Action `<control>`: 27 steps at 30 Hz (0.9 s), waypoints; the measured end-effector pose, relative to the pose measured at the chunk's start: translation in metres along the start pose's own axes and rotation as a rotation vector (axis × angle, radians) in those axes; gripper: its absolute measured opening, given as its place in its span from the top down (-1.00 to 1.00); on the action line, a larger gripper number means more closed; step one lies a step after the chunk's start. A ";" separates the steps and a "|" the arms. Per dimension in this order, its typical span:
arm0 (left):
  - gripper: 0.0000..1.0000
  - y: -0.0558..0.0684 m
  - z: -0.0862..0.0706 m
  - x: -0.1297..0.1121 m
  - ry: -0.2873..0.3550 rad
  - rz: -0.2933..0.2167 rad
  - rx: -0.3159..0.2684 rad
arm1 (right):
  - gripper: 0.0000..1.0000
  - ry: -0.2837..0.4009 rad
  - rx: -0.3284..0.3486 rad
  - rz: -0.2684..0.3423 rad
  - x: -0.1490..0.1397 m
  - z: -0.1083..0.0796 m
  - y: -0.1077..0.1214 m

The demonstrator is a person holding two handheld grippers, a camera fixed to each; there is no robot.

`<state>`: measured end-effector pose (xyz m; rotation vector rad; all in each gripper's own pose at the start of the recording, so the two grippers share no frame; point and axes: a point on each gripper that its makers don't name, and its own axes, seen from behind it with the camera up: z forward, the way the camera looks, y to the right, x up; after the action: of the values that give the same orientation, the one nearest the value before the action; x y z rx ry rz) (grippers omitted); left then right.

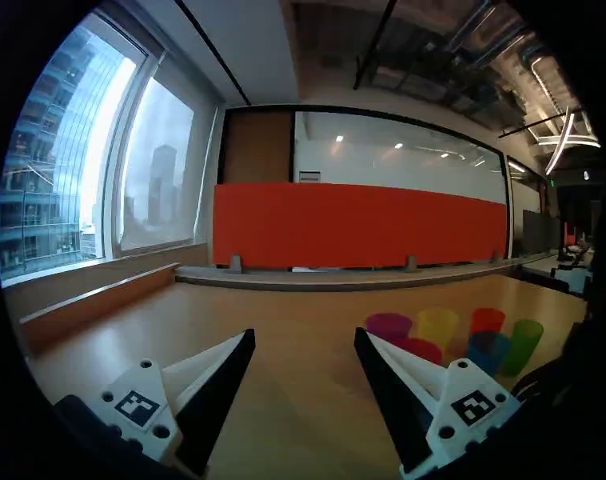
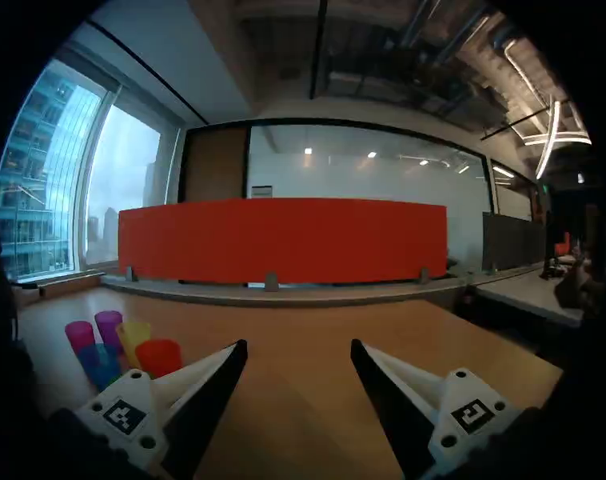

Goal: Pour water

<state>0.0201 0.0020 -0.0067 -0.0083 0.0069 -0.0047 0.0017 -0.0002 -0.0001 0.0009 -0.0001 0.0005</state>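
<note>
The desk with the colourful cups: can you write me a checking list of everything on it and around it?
Surface: light wooden desk, smooth and bare around the cups.
Job's things: coloured cups, purple, yellow, red, blue and green, standing upright in a tight bunch; I cannot tell if any holds water.
Clutter: nothing seen.
Grippers: left tool open and holding nothing, with the cups ahead on its right; right tool open and holding nothing, with the cups on its left.
Cables: nothing seen.
Surroundings: red divider along the far edge of the desk, big windows with tall buildings outside, ceiling lights switched on.
</note>
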 end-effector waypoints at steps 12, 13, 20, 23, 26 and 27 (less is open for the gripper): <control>-0.84 -0.002 -0.001 0.063 -0.010 0.000 -0.014 | -1.00 -0.019 0.026 0.003 0.048 0.002 0.000; -0.84 -0.003 0.000 0.068 -0.010 0.001 -0.017 | -1.00 -0.017 0.030 0.002 0.054 0.001 0.000; -0.85 -0.006 0.008 0.100 -0.014 0.012 -0.038 | -1.00 -0.009 0.052 -0.005 0.095 0.005 0.000; -0.84 -0.007 0.012 0.114 -0.009 0.017 -0.047 | -1.00 -0.009 0.056 -0.007 0.110 0.008 0.000; -0.84 -0.006 0.014 0.128 -0.002 0.023 -0.059 | -1.00 -0.005 0.060 -0.010 0.122 0.009 0.000; -0.84 -0.006 0.015 0.133 -0.001 0.025 -0.063 | -1.00 -0.005 0.061 -0.011 0.125 0.010 -0.001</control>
<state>0.1528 -0.0044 0.0073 -0.0710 0.0062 0.0203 0.1271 -0.0009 0.0099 0.0623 -0.0049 -0.0100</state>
